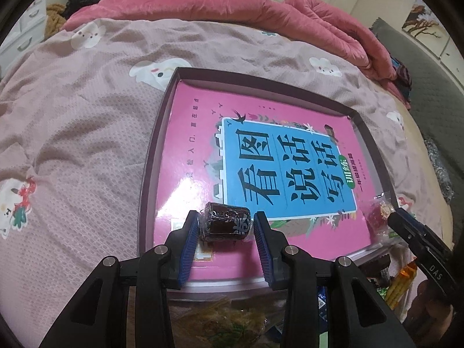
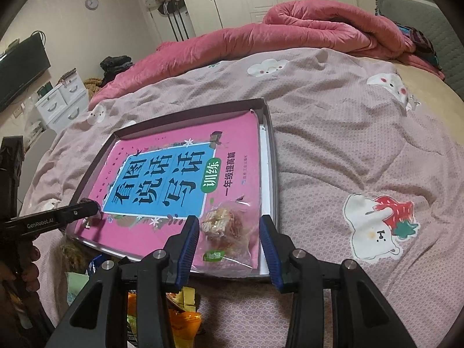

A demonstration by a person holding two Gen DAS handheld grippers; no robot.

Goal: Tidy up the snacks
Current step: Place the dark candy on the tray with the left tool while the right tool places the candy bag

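A dark-rimmed shallow box (image 1: 150,142) lies on the bed with a pink book (image 1: 197,133) as its floor. My left gripper (image 1: 226,226) is open around a small dark wrapped snack roll (image 1: 224,224) that rests on the book near the front left corner. My right gripper (image 2: 229,229) is open around a clear bag of orange and yellow snacks (image 2: 226,226) lying on the book (image 2: 162,174) at the box's (image 2: 271,150) front right corner. The right gripper also shows in the left wrist view (image 1: 391,217), the left one in the right wrist view (image 2: 92,208).
A pile of loose snack packets (image 1: 232,319) lies on the bed just in front of the box, also seen in the right wrist view (image 2: 179,313). A pink patterned sheet (image 2: 362,145) covers the bed. A red quilt (image 2: 319,26) is bunched at the far side.
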